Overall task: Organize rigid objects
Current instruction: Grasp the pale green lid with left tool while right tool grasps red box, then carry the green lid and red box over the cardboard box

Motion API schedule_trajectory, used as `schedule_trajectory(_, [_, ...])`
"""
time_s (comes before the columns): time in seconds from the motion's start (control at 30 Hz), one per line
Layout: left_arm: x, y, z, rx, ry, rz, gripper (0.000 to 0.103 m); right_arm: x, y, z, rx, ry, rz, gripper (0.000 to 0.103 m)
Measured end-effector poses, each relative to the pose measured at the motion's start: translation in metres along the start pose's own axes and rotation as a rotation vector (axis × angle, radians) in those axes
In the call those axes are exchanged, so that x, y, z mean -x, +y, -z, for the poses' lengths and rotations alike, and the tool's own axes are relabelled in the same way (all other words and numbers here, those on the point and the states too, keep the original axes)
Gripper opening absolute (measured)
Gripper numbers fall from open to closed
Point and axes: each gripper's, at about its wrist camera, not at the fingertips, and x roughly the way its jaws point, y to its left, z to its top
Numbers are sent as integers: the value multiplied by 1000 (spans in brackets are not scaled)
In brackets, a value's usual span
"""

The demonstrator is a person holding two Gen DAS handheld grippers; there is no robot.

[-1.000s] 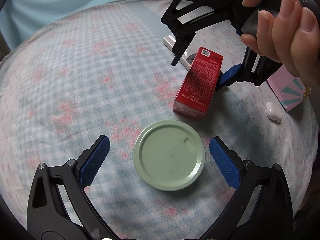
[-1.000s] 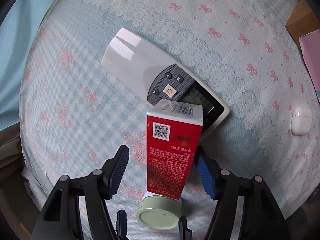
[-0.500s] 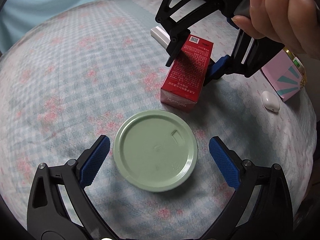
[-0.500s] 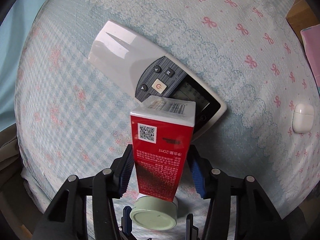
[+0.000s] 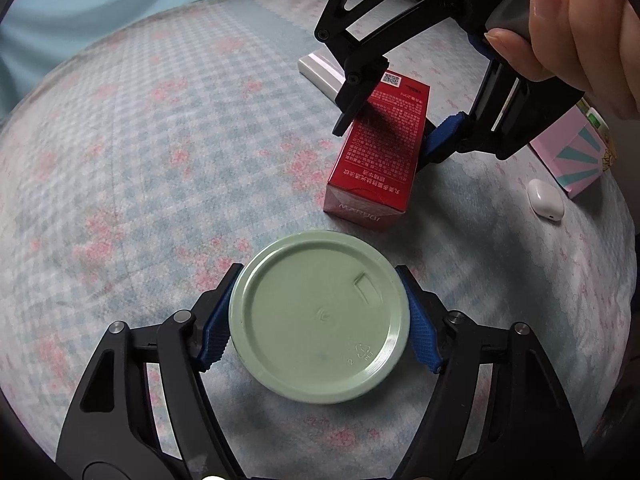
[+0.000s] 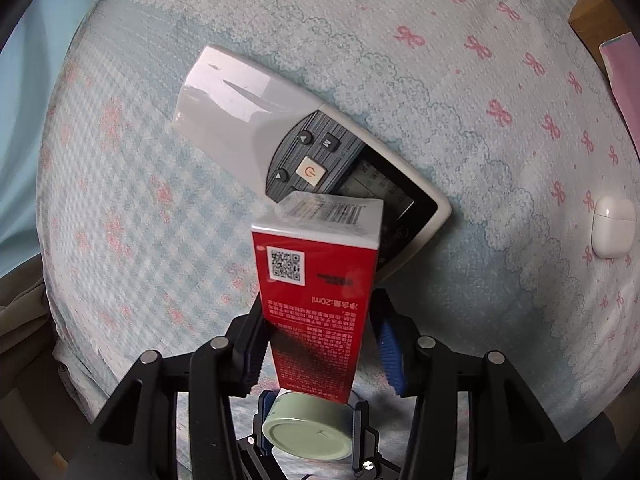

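Down on the patterned bedspread (image 5: 160,140), the left gripper (image 5: 320,316) pinches a green lid (image 5: 318,316) by its rim, both blue pads touching. Just beyond it, the right gripper (image 6: 320,344) clamps a red box (image 6: 320,300), which lies beside a white remote (image 6: 256,120); a white earbud case (image 6: 612,228) sits well apart
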Motion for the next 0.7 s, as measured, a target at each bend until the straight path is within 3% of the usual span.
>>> schedule_trajectory(0.4, [36, 31, -1, 175, -5, -28, 70, 20, 15, 14, 76, -16, -94, 39])
schedule_trajectory(0.7, [97, 46, -27, 276, -47, -63, 70, 81, 27, 32, 247, -77, -164, 39])
